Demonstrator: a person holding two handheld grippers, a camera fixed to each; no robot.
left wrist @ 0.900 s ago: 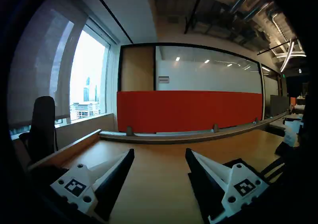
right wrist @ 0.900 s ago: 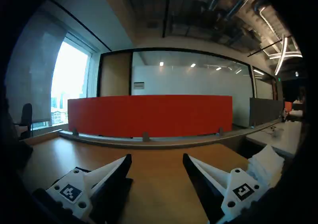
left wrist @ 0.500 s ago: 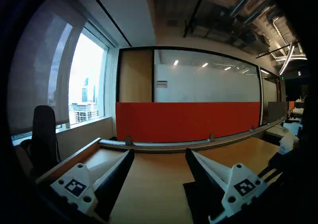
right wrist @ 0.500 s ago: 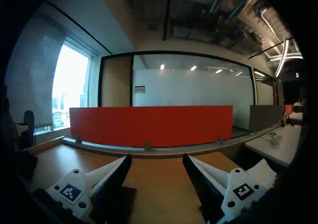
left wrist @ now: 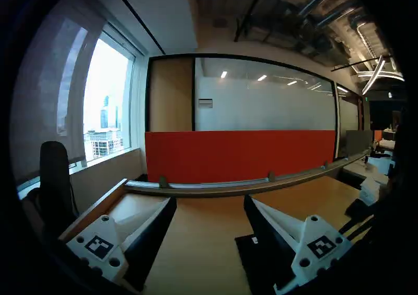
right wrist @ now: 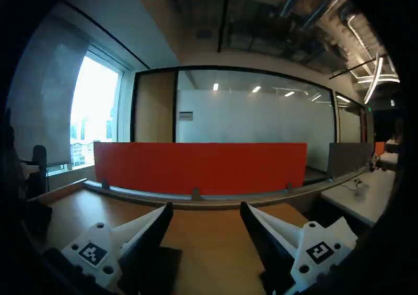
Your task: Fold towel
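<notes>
Your left gripper (left wrist: pixel 209 198) and right gripper (right wrist: pixel 206 205) have their fingers spread, holding nothing. Folding looks unstarted: the dark cloth (left wrist: pixel 241 249), likely the towel, lies ungrasped on the surface (left wrist: pixel 204 242).

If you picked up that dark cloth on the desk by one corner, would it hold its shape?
Probably not: the dark cloth lies thin and flat on the wooden desk, so it would likely droop. It looks light, and if pushed would probably slide or bunch, not tip.
</notes>
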